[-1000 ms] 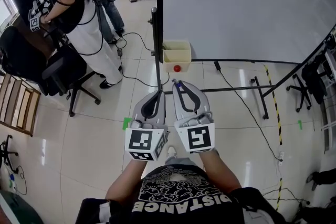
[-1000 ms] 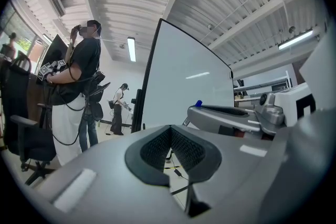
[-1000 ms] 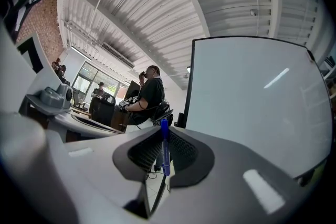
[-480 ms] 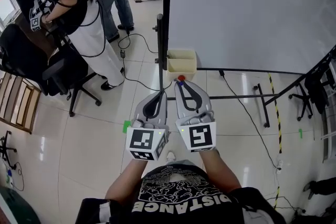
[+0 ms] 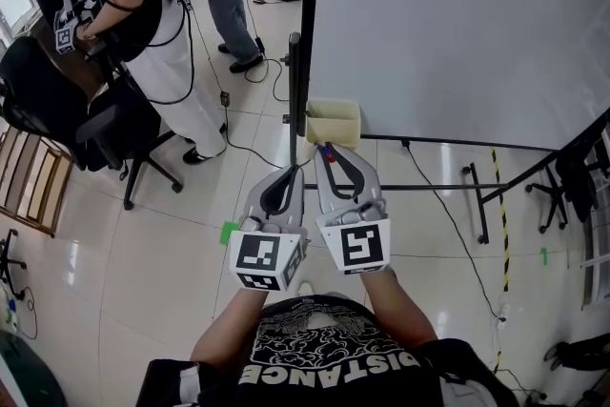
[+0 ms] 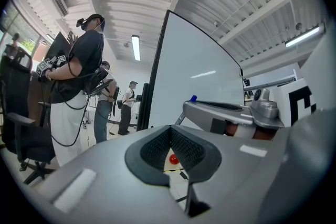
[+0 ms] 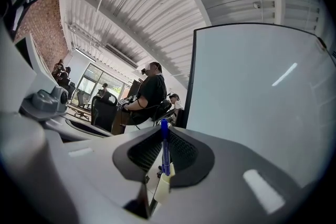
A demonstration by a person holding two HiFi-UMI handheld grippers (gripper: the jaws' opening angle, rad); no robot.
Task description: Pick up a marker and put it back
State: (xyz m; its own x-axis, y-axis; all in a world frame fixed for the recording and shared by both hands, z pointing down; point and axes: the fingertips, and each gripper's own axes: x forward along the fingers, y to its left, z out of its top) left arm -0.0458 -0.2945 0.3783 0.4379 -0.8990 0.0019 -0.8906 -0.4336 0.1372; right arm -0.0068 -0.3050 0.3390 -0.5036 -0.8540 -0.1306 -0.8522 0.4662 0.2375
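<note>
My right gripper (image 5: 325, 152) is shut on a blue marker (image 5: 327, 151). In the right gripper view the marker (image 7: 165, 150) stands upright between the pads of that gripper (image 7: 164, 132). My left gripper (image 5: 290, 172) runs beside it, shut with nothing in it; its pads (image 6: 185, 150) meet at the tip. Just beyond both tips a cream box (image 5: 334, 121) hangs at the lower left corner of the whiteboard (image 5: 457, 24). The box (image 7: 162, 189) also shows low between the right jaws. A small red round thing (image 6: 173, 158) shows through the left jaws.
A person in a black top and white trousers (image 5: 152, 24) stands at the left beside a black office chair (image 5: 95, 124). Cables (image 5: 238, 95) trail over the tiled floor. The whiteboard's stand legs (image 5: 477, 191) spread at the right. A green tape mark (image 5: 230, 230) lies near my left gripper.
Both grippers have moved forward towards the whiteboard, and the cream box now lies just past their tips. The marker stays in the right jaws. People in the background have shifted.
</note>
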